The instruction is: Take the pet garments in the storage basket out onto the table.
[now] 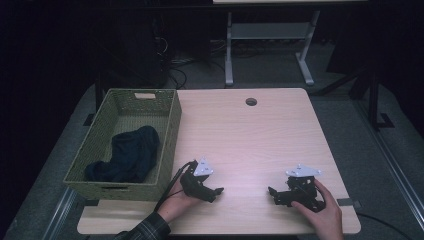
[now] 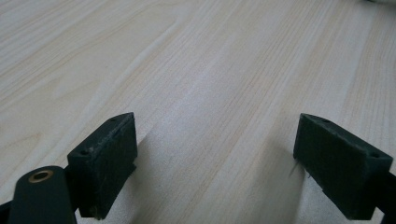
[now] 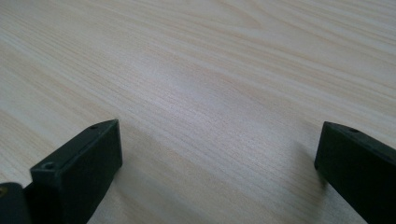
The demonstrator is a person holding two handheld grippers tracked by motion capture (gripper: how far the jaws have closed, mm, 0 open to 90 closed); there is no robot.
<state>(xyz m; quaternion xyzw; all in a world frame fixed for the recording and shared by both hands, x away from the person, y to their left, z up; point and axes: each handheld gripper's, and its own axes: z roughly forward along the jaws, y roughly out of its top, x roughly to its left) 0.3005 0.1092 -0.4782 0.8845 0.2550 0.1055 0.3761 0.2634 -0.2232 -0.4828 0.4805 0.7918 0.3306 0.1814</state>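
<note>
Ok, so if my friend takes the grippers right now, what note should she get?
Left hand-held gripper: open, holding nothing, low over the table near the front edge, beside the basket.
Right hand-held gripper: open, holding nothing, low over the table farther right.
Things: the green woven basket sits at the table's left edge. A dark cloth lies bunched inside it.
Done: the cloth is in the basket, and neither gripper touches it.
Left: I see nothing else on the tabletop to pick up, so probably the job is finished; check with whoever set it.
</note>
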